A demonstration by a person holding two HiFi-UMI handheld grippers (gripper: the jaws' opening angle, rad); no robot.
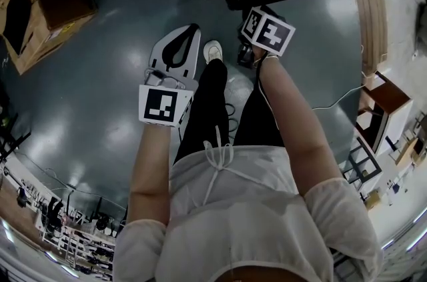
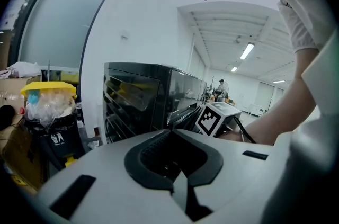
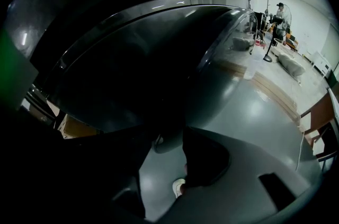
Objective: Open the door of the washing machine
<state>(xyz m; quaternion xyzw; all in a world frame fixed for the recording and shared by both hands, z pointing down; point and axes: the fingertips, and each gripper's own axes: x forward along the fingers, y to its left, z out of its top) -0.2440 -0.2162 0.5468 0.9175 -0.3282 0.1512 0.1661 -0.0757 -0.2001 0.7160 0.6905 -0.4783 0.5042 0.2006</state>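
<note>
My right tongs, tipped steeply down, pinch the rim of the door at a narrow spread. The dark round door lies straight ahead of them. My left tongs hang closed and empty, farther off over the floor.

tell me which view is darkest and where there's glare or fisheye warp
Right gripper view: darkest, the black door fills it, with only faint sheen on its curve. Head view: soft glare patches on the floor, edges bowed by the fisheye. Left gripper view: brightest, white wall near washout, straight lines curved.
</note>
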